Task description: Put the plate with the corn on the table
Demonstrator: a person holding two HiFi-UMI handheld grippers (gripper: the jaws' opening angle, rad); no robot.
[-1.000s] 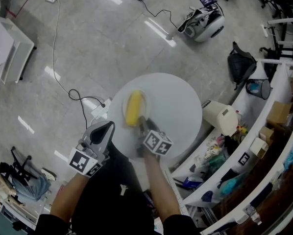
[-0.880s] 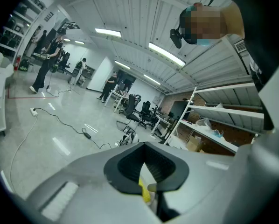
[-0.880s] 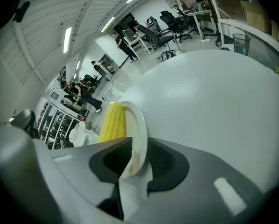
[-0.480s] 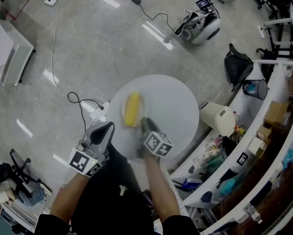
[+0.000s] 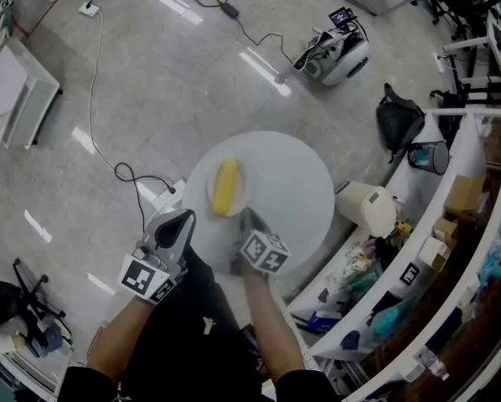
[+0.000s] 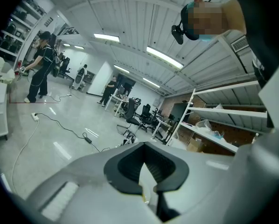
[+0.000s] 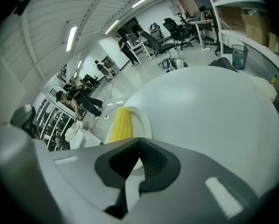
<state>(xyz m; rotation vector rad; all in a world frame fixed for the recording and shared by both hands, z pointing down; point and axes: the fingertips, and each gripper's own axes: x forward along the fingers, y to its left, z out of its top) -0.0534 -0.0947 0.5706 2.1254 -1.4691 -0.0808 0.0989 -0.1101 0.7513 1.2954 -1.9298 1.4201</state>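
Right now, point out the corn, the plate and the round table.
corn (image 5: 226, 186), head view, middle of the cob
plate (image 7: 143, 122), right gripper view, bare rim beside the corn
round table (image 5: 292, 182), head view, bare top

Glossy grey floor (image 5: 192, 74) w/ cable (image 5: 90, 82); cluttered shelves (image 5: 464, 224) rt.

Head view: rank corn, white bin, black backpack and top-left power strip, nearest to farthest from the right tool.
From the right tool, jaws just closed, empty:
1. Corn, just ahead.
2. White bin, right of table.
3. Black backpack, upper right.
4. Power strip, top-left floor.
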